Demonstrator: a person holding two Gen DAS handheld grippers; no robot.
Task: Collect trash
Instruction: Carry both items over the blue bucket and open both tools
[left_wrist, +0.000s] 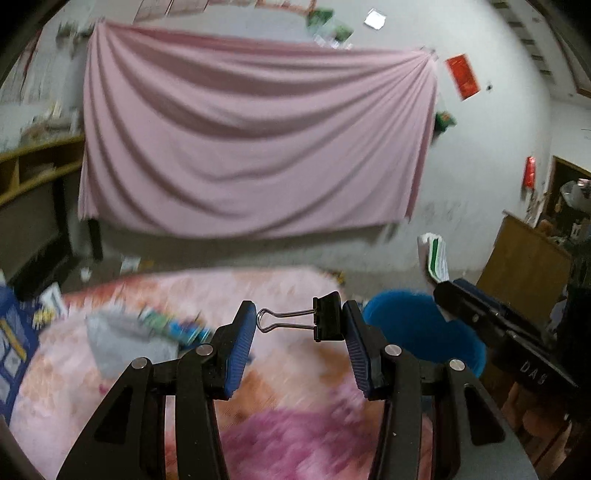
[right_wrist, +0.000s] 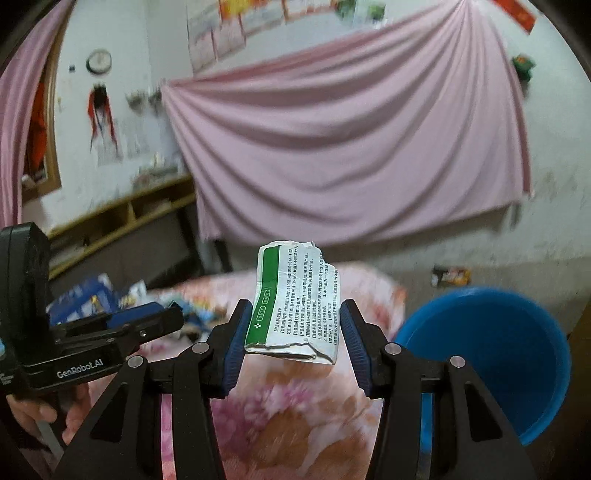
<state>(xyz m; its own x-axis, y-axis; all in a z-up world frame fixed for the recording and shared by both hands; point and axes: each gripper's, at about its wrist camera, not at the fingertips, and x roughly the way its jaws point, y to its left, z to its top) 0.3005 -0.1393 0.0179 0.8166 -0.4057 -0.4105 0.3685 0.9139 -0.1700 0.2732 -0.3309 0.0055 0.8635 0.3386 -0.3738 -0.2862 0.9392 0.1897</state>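
Observation:
My left gripper (left_wrist: 300, 322) is shut on a black binder clip (left_wrist: 320, 319), held crosswise between the blue pads above the pink floral cloth (left_wrist: 288, 398). My right gripper (right_wrist: 295, 325) is shut on a torn white and green paper packet (right_wrist: 295, 299), held above the same cloth (right_wrist: 295, 406). A blue bucket (right_wrist: 491, 354) stands to the right of the right gripper; it also shows in the left wrist view (left_wrist: 413, 325). The right gripper with its packet appears at the right of the left wrist view (left_wrist: 480, 314). The left gripper appears at the left of the right wrist view (right_wrist: 140, 325).
More litter lies on the cloth at the far left: a grey piece (left_wrist: 125, 343), colourful wrappers (left_wrist: 173, 325) and blue cartons (right_wrist: 81, 299). A pink sheet (left_wrist: 255, 140) hangs on the wall behind. A wooden shelf (right_wrist: 122, 218) stands left, a wooden cabinet (left_wrist: 524, 266) right.

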